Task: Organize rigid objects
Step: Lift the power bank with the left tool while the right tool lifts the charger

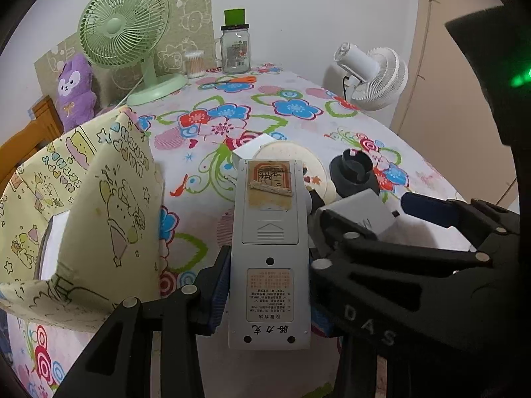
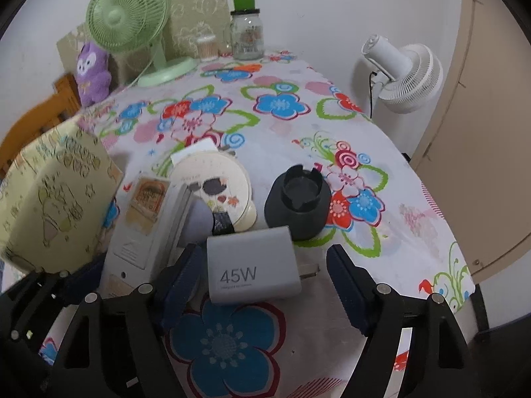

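Note:
My left gripper (image 1: 269, 285) is shut on a grey remote control (image 1: 269, 248), held back side up above the floral table; the remote also shows in the right wrist view (image 2: 139, 232). My right gripper (image 2: 262, 265) is open, its fingers on either side of a grey 45W charger (image 2: 252, 265) lying on the table; the left finger touches it or nearly does. The charger also shows in the left wrist view (image 1: 361, 210). A yellow patterned fabric box (image 1: 89, 205) stands open at the left, also in the right wrist view (image 2: 49, 199).
A round cream case (image 2: 215, 189) and a black round holder (image 2: 298, 205) lie just beyond the charger. A green fan (image 1: 126, 33), a glass jar (image 1: 235, 49), a cotton-swab tub (image 1: 194, 64) and a purple plush (image 1: 76, 89) stand at the back. A white fan (image 2: 405, 73) stands beyond the table's right edge.

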`<state>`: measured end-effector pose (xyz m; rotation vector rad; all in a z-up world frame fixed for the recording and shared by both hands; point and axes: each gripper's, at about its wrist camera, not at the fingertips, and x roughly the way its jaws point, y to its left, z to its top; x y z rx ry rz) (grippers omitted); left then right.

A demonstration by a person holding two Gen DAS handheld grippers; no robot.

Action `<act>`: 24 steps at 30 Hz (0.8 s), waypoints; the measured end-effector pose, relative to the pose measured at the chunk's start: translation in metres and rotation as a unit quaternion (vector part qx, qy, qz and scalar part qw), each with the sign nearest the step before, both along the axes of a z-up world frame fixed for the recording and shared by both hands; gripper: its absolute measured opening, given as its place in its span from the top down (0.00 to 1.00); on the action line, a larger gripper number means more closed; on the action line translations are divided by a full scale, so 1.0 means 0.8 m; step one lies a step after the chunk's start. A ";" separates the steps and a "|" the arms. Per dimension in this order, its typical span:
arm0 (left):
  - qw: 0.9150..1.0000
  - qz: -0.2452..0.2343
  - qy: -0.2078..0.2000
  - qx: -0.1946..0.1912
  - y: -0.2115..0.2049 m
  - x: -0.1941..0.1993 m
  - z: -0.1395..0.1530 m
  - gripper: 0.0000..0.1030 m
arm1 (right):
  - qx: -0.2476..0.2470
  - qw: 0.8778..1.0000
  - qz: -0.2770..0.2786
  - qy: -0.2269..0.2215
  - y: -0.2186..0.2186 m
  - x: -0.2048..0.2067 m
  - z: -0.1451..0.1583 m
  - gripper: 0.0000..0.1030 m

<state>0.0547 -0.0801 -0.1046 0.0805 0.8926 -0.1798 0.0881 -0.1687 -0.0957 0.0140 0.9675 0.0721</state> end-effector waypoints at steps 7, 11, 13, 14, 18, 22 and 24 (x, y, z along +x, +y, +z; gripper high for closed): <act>1.000 0.000 -0.002 -0.003 -0.001 0.006 -0.005 0.56 | 0.001 1.000 0.002 0.000 0.003 0.002 -0.004 0.40; 1.000 0.000 -0.001 -0.006 -0.001 0.011 -0.003 0.57 | 0.012 1.000 0.000 0.003 0.001 0.006 -0.004 0.43; 1.000 0.000 -0.002 -0.008 -0.001 0.012 -0.001 0.57 | 0.018 1.000 -0.004 0.004 0.000 0.007 -0.003 0.43; 1.000 -0.002 -0.004 -0.009 -0.002 0.013 0.001 0.57 | 0.024 1.000 -0.006 0.005 -0.003 0.007 -0.002 0.43; 1.000 -0.008 -0.012 -0.010 -0.008 0.012 0.011 0.57 | 0.031 0.999 -0.011 0.000 -0.008 0.007 0.007 0.43; 1.000 -0.009 -0.021 -0.007 -0.012 0.013 0.022 0.57 | 0.031 0.999 -0.013 -0.010 -0.010 0.006 0.019 0.43; 1.000 -0.009 -0.026 -0.005 -0.012 0.013 0.029 0.57 | 0.030 0.999 -0.012 -0.015 -0.010 0.005 0.026 0.43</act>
